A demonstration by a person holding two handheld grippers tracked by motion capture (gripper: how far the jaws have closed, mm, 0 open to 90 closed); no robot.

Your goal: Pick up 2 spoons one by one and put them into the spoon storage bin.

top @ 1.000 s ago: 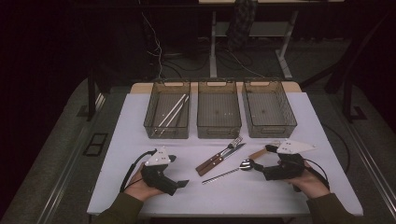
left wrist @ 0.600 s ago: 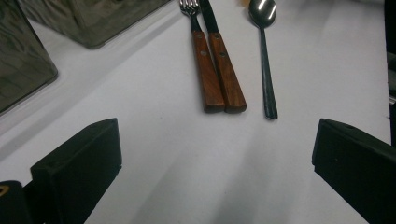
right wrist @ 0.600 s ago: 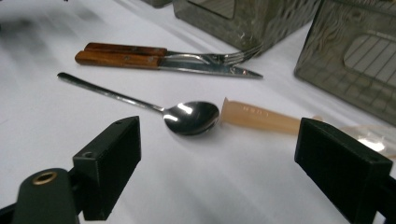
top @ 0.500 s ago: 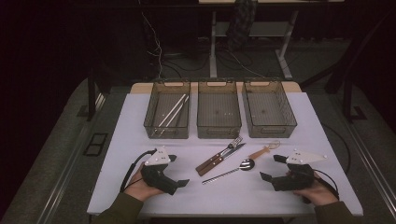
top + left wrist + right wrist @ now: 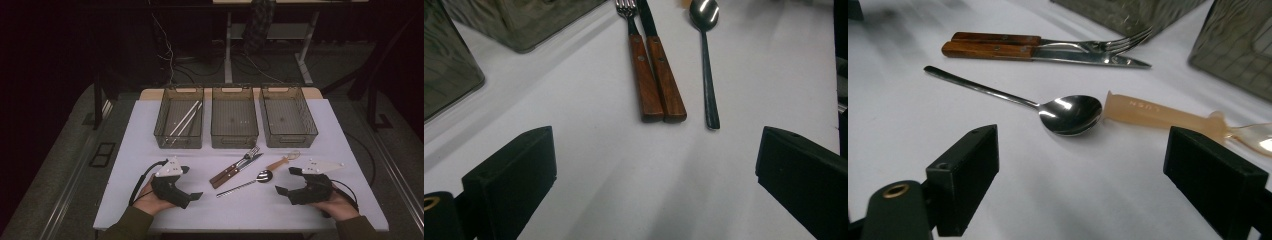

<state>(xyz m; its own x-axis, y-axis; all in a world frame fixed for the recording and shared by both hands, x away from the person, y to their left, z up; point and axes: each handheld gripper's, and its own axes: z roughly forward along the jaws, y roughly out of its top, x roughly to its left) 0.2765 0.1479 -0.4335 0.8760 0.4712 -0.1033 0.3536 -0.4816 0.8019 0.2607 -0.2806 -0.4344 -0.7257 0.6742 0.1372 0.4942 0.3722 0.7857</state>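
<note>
Four utensils lie flat on a white bench (image 5: 125, 200). A fork (image 5: 235, 167) and a table knife (image 5: 239, 170), both with brown wooden handles, lie side by side and touching, their metal ends pointing toward the far right. Just beside them lies a shiny steel spoon (image 5: 247, 181), bowl up, at a similar slant. At the spoon's bowl lies a pale translucent orange plastic utensil (image 5: 281, 161), its handle end almost touching the bowl.

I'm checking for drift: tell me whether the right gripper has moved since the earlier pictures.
Yes. The right gripper has drawn back toward the table's near edge, away from the spoon.
</note>
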